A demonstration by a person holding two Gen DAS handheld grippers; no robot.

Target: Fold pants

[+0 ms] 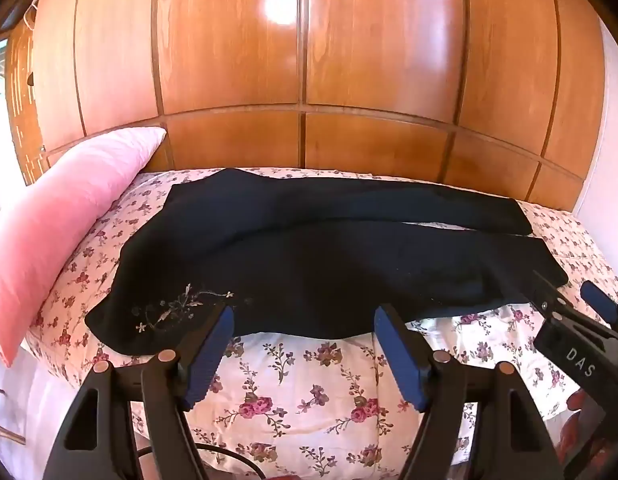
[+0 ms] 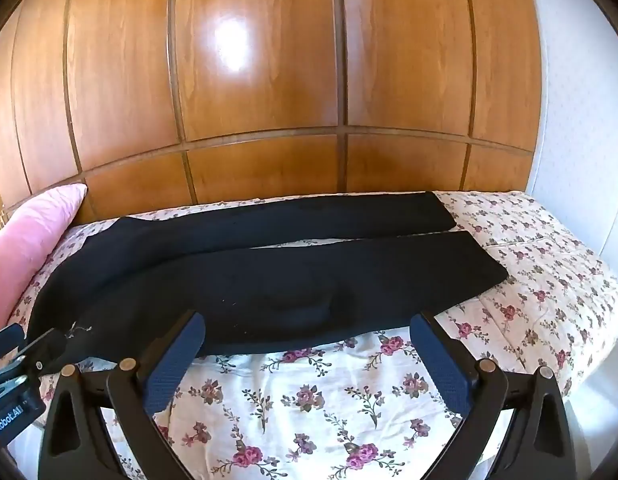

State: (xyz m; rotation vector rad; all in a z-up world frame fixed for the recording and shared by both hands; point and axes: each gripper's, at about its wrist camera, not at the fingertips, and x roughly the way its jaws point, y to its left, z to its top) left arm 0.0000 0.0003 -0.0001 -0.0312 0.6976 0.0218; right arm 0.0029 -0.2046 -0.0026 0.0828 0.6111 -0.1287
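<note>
Black pants (image 1: 309,264) are lying spread flat across a bed (image 1: 309,392) with a flowered sheet, waist toward a pink pillow (image 1: 61,220), legs side by side and slightly apart. The left gripper (image 1: 303,316) and the right gripper (image 2: 307,324) are hovering at the pants' near edge, jaws standing wide open, holding nothing. A wooden wardrobe (image 2: 261,80) is standing behind the bed.

Both wrist views look from the near edge of the bed (image 1: 309,392) toward the far wooden wardrobe (image 2: 261,80), low and close; the left view sits further left, and both share the black pants (image 2: 269,280)
</note>
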